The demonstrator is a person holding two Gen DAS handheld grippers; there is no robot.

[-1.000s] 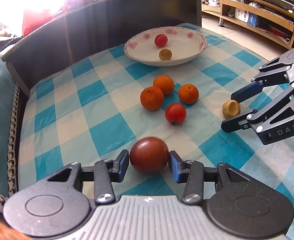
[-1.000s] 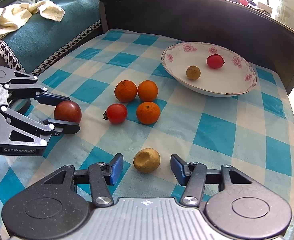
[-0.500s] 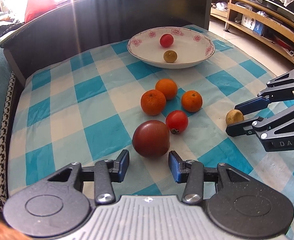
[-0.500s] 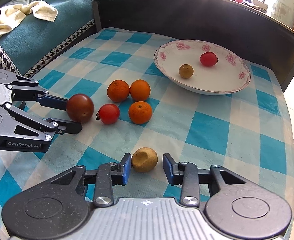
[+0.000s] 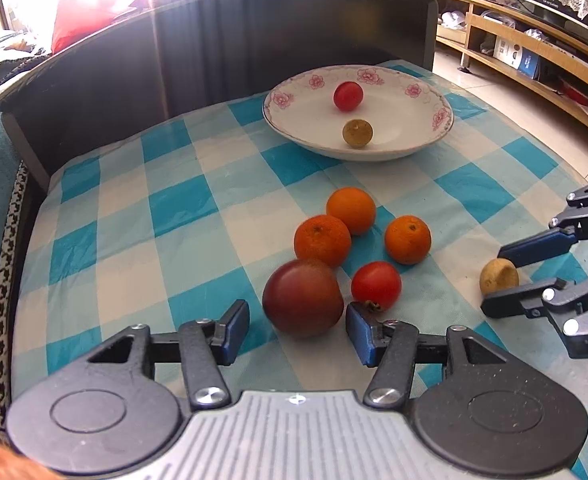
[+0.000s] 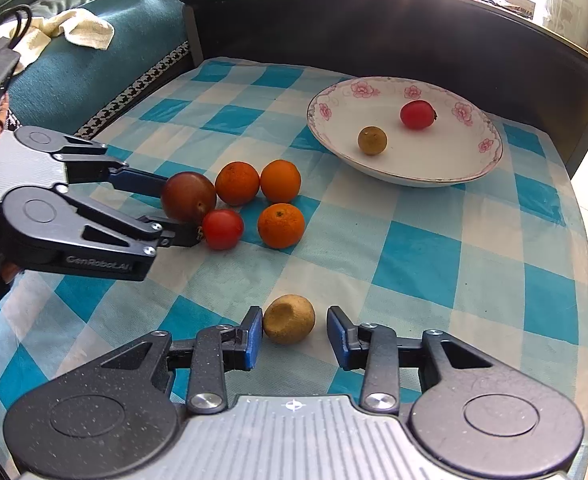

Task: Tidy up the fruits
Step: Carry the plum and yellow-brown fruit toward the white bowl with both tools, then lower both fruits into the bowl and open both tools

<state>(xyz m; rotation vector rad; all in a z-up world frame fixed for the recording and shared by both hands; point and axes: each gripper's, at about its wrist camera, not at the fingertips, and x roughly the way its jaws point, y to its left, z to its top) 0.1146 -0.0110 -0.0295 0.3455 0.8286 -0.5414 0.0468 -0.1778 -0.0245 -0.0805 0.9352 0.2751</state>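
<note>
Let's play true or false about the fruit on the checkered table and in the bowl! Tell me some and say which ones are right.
1. The bowl holds two fruits. True.
2. Five oranges sit on the cloth. False: three.
3. The left gripper has its fingers either side of the dark tomato. True.
4. The brown fruit by the right gripper is in the bowl. False: it lies on the cloth.
5. The red tomato lies beside the dark tomato. True.

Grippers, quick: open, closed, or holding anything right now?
Left gripper: open, fingers either side of the dark red tomato, not clamped.
Right gripper: open around the tan fruit, not gripping.
</note>
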